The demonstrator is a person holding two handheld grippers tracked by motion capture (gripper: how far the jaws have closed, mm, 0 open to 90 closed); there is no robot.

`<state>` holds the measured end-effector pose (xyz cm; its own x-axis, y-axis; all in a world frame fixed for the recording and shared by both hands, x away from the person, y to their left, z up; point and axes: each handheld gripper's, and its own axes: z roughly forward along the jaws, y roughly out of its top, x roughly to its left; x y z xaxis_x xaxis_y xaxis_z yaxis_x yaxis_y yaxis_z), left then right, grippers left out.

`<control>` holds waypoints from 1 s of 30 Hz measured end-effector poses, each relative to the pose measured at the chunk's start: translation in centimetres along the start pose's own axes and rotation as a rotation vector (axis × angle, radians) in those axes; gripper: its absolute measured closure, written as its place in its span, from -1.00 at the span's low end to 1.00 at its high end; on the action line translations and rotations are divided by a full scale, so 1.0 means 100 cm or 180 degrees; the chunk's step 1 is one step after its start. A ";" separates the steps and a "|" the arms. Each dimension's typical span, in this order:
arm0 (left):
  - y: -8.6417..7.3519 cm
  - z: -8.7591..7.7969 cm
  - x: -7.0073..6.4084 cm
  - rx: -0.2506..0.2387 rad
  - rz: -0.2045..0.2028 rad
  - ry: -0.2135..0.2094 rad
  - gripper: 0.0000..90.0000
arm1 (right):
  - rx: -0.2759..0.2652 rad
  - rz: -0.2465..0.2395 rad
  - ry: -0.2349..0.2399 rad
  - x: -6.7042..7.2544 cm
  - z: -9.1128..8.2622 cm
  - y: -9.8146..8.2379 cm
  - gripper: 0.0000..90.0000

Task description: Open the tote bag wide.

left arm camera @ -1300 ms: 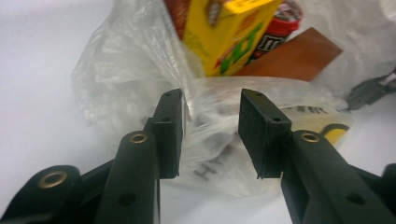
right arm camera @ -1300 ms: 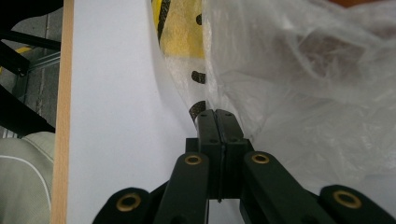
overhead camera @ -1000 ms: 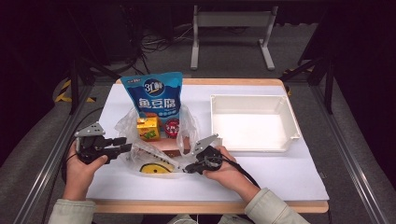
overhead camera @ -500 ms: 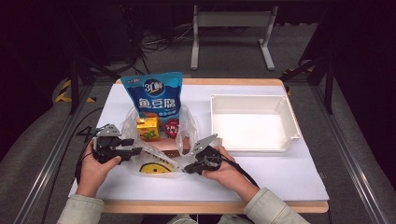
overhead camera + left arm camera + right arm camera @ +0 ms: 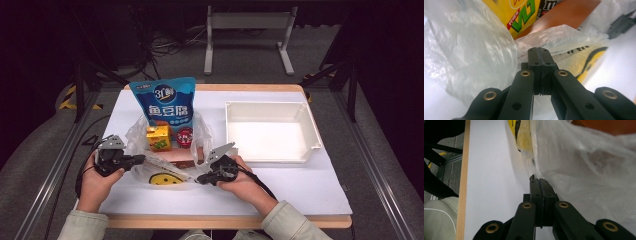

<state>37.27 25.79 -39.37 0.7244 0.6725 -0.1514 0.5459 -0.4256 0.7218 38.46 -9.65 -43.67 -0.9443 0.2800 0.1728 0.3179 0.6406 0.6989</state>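
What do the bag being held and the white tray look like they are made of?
The bag: thin, clear plastic film, glossy; it wrinkles, shines, and its contents show through. A yellow smiley is printed on it. The white tray: probably rigid moulded plastic, matte to satin; smooth straight walls hold their shape.

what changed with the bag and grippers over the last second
The left gripper moved in toward the clear plastic bag, and its jaws have just been closing; they now pinch the bag's left edge. The right gripper stayed clamped on the bag's right edge. The blue snack pouch, yellow carton and white tray did not move.
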 end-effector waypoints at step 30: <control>-0.050 0.020 0.009 0.0509 -0.0448 -0.0196 1.00 | 0.0094 0.0141 -0.0162 -0.008 0.003 -0.005 1.00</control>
<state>36.05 27.26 -44.46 0.6580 0.6959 -0.2876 0.6997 -0.4240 0.5750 39.12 -10.00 -44.37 -0.9240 0.3441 0.1669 0.3623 0.6475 0.6704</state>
